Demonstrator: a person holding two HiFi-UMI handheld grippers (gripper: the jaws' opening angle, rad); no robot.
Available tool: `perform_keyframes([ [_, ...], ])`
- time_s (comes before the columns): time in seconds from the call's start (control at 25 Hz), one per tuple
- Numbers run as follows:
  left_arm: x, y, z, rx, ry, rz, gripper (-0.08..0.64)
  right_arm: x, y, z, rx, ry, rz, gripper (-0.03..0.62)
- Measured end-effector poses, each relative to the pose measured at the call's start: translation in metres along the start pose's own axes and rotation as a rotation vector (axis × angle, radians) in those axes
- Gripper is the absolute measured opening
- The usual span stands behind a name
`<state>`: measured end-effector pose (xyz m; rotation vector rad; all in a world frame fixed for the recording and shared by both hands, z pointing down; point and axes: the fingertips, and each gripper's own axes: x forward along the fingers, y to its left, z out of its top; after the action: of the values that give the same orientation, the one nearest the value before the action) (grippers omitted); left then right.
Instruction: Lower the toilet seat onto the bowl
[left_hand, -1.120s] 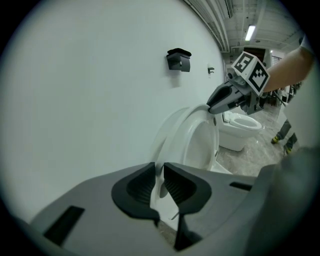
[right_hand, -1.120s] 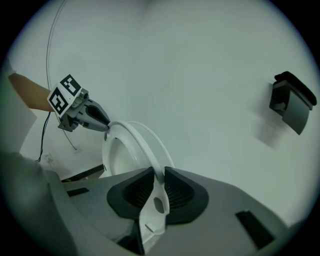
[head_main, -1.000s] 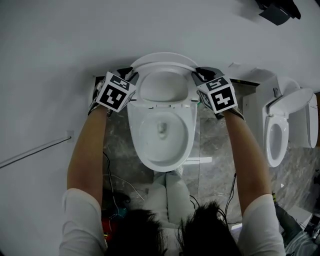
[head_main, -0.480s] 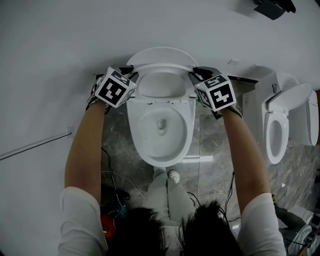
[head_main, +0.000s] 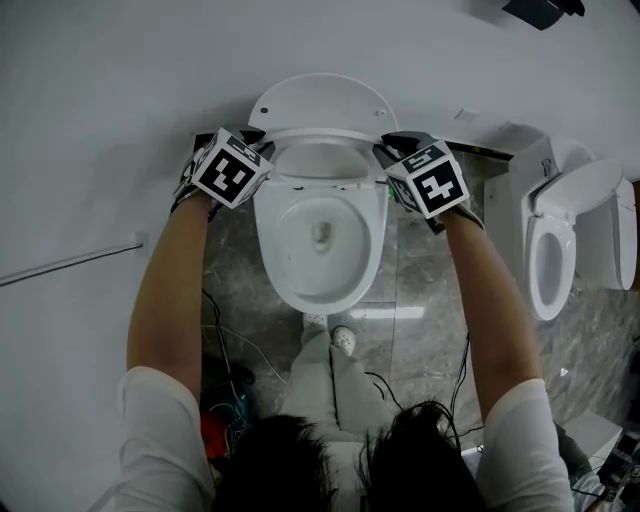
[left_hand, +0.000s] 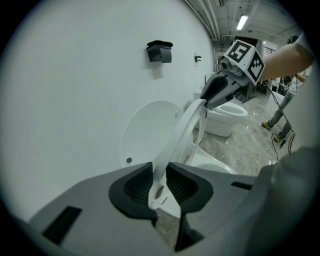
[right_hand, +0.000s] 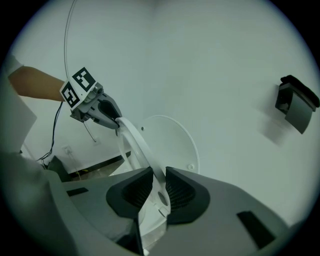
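Note:
The white toilet seat (head_main: 325, 136) stands tilted forward off the raised lid (head_main: 322, 98), above the open bowl (head_main: 372, 240). My left gripper (head_main: 262, 152) is shut on the seat's left edge and my right gripper (head_main: 386, 156) on its right edge. In the left gripper view the seat's rim (left_hand: 182, 135) runs up from between the ribbed pads of the left gripper (left_hand: 159, 185) to the right gripper (left_hand: 210, 97). The right gripper view shows the seat (right_hand: 137, 145) pinched by the right gripper (right_hand: 159, 192), whose jaws have just eased open a little while still on it.
The toilet backs onto a white wall with a black box (head_main: 540, 10) mounted high at the right. A second toilet (head_main: 560, 250) stands to the right. Cables (head_main: 225, 350) lie on the grey marble floor at the left, and a person's legs and shoe (head_main: 340, 340) are before the bowl.
The seat has swung forward away from the lid, which now shows as a full disc behind it. Both grippers have come along with the seat's edges.

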<state>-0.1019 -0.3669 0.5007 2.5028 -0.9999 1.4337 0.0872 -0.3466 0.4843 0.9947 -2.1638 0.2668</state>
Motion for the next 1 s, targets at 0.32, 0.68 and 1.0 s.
perform_keyframes([
  [0.32, -0.01, -0.019, -0.013, -0.013, 0.006, 0.045, 0.092, -0.012, 0.019, -0.014, -0.022, -0.009, 0.025, 0.101],
  [0.68, -0.021, -0.047, -0.033, 0.012, 0.052, 0.035, 0.1, -0.026, 0.05, -0.035, -0.082, 0.033, 0.075, 0.106],
  [1.0, -0.031, -0.066, -0.051, 0.025, 0.054, 0.024, 0.107, -0.034, 0.073, -0.049, -0.118, 0.067, 0.118, 0.11],
])
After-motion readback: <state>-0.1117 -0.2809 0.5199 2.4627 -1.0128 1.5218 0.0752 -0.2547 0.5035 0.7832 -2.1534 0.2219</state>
